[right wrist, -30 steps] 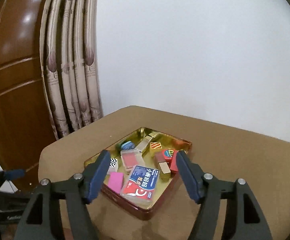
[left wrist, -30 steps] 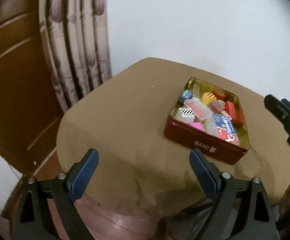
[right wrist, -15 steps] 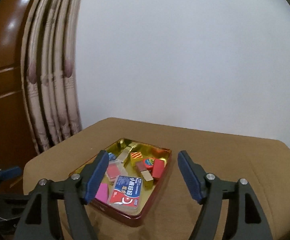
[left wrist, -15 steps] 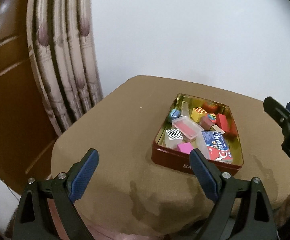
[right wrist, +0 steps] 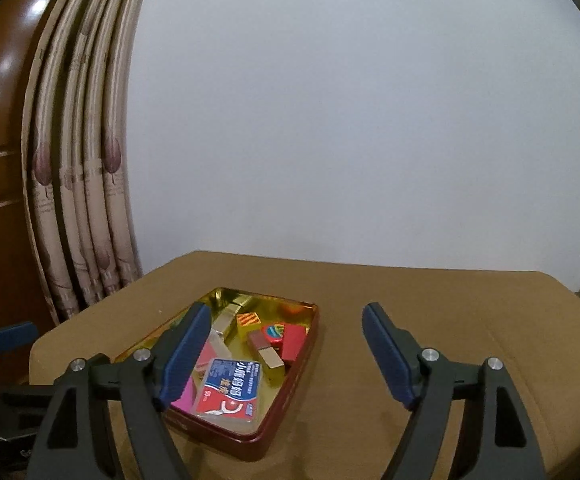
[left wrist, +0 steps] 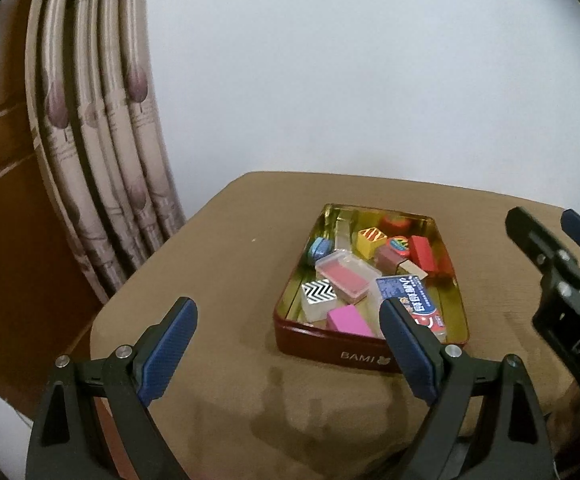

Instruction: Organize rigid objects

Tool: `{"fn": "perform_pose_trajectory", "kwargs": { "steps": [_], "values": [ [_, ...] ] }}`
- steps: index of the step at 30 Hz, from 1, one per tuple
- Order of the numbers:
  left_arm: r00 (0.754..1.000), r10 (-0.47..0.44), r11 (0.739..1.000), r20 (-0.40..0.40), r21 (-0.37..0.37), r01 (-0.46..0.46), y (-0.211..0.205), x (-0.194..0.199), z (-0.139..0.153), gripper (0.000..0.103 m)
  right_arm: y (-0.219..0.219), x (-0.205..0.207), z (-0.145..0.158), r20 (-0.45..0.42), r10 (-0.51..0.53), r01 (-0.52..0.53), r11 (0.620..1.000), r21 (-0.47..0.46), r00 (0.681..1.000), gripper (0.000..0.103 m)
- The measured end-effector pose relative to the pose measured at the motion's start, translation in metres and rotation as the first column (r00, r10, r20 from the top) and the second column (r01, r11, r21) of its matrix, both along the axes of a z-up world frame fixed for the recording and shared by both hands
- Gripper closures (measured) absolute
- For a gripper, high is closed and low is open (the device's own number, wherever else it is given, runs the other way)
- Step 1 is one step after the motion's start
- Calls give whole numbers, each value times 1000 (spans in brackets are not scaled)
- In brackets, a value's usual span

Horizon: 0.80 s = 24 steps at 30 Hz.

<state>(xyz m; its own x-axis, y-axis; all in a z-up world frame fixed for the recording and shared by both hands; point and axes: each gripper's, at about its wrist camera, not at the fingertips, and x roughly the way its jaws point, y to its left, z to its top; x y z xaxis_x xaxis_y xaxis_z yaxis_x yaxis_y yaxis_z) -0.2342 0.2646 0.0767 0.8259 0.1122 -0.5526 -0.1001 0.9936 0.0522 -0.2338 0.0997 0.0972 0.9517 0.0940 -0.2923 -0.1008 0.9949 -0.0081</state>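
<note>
You have pulled both grippers back from the tin (left wrist: 332, 352). Your left gripper (left wrist: 286, 350) and right gripper (right wrist: 286, 354) gape empty, bare tablecloth (right wrist: 430, 292) ahead of the right jaws.

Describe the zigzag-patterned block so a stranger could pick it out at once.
On the brown cloth-covered table sits a red metal tin with a gold interior. Near its front-left corner lies the black-and-white zigzag-topped block, beside a plain pink block; it alone carries a black-and-white pattern.

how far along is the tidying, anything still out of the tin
Looks done: the blocks and boxes, such as the pink block and blue card box, all lie in the tin. In hand: nothing; left gripper and right gripper are open. Left: nothing shows loose on the table.
</note>
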Motion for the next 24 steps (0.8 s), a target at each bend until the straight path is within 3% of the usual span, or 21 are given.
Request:
{"fn": "perform_pose_trajectory", "kwargs": {
  "steps": [14, 24],
  "values": [
    [999, -47, 998, 13, -34, 47, 5, 2, -2, 6, 1, -1, -6, -15, 6, -6, 1000, -6, 1000, 23],
    [988, -120, 992, 94, -18, 122, 8, 0, 0, 1, -2, 1, -7, -24, -3, 3, 1000, -9, 1000, 23]
  ]
}}
